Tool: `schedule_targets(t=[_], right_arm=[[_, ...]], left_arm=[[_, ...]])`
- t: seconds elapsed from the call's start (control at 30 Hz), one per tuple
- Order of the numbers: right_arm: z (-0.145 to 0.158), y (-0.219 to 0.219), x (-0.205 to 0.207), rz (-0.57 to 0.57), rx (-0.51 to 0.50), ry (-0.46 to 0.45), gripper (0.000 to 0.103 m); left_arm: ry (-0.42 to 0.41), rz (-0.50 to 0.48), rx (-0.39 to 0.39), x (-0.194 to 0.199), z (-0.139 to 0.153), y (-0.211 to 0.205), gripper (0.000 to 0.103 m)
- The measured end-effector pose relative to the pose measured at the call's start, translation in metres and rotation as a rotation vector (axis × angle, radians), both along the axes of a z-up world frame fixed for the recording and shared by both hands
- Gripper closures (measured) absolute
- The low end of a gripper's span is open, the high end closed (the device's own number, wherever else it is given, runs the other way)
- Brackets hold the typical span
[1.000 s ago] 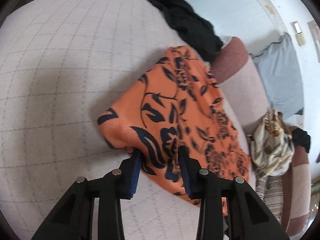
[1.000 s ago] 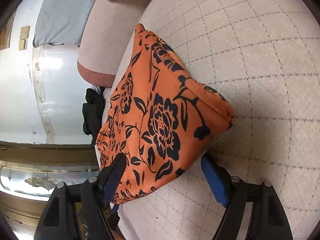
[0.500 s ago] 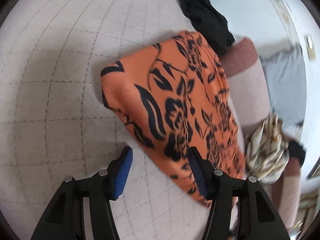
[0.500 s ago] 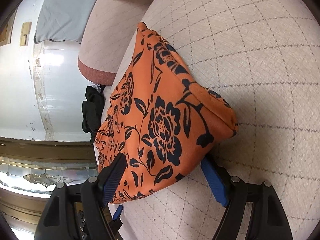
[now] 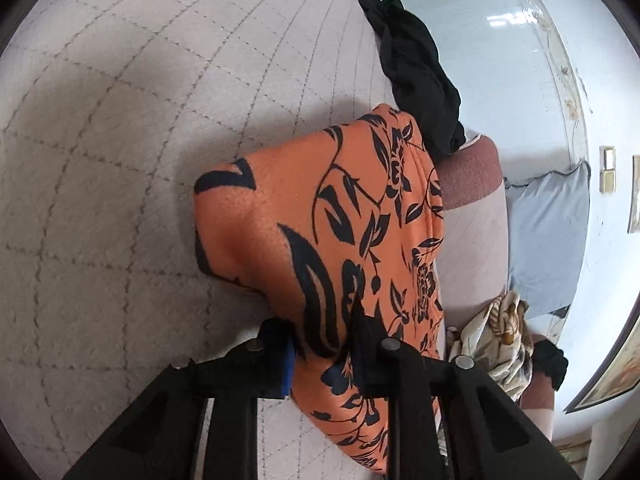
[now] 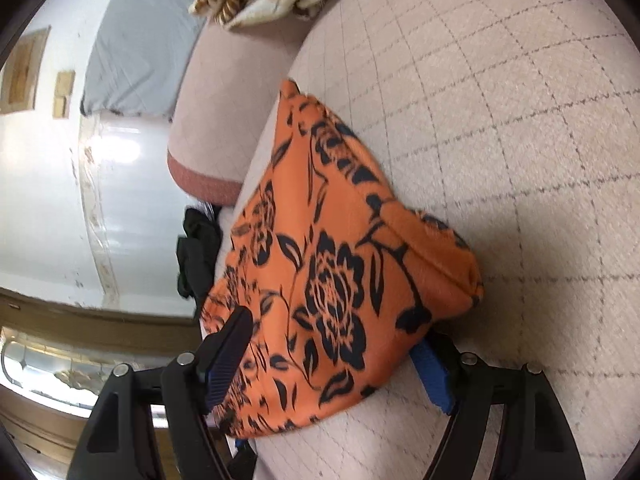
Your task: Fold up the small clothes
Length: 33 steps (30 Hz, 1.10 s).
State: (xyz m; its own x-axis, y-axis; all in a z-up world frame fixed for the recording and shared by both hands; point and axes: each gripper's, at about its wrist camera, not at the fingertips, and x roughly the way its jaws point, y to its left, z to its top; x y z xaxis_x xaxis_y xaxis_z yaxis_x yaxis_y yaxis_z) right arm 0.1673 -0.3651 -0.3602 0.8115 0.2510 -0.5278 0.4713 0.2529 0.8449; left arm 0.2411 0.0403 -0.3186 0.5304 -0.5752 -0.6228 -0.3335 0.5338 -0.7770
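Observation:
An orange garment [image 5: 320, 232] with a black flower print lies folded on the pale quilted sofa seat [image 5: 120, 160]. My left gripper [image 5: 322, 344] is closing on its near edge, and both pads press a raised fold of the fabric. In the right wrist view the same garment [image 6: 340, 272] bulges between the wide-spread fingers of my right gripper [image 6: 332, 332]. Those jaws are closing slightly. One finger hangs over the cloth's left side, and the blue pad [image 6: 434, 376] sits at the fold's right edge without squeezing it.
A black garment [image 5: 416, 72] is heaped at the seat's far edge. A cream patterned cloth [image 5: 496, 332] lies on the pink armrest [image 5: 472, 168], with a grey pillow [image 5: 548, 236] behind it. Bare quilted seat [image 6: 520, 120] stretches beside the garment.
My left gripper let go, spread wide, rolled, then closed on the garment's near fold, which now stands up between its pads. The right gripper has stayed around the other end.

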Motion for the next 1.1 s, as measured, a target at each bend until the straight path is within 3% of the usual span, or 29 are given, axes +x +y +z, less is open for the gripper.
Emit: schedule_targets(t=[0.13,0.23,0.4,0.53,0.73,0.93,1.1], right_arm=[[0.000,0.001,0.007,-0.046,-0.057,-0.005,0.037],[-0.005,0.000,0.018,-0.041,-0.087,0.031,0.072],[-0.009,-0.005,0.032,-0.021,-0.078,0.006,0.074],[-0.002,0.000,0.036,-0.011,-0.145,0.035,0.083],[0.031,0.014,0.033,-0.001,-0.293,0.009,0.086],[0.052,0.021,0.017,-0.010,-0.345,-0.027,0.088],[0.058,0.017,-0.007,-0.021,-0.338,-0.024,0.093]], left_arm=[[-0.032,-0.026,0.071,0.005,0.008,-0.007,0.084],[-0.025,-0.028,0.081,0.007,0.005,-0.008,0.083],[-0.028,-0.019,0.017,0.015,-0.005,-0.008,0.080],[-0.049,-0.035,0.081,0.014,0.002,-0.012,0.084],[-0.111,-0.031,0.115,0.004,0.023,-0.014,0.089],[-0.146,-0.060,0.181,-0.027,0.048,-0.012,0.093],[-0.145,-0.016,0.243,-0.047,0.053,0.002,0.097]])
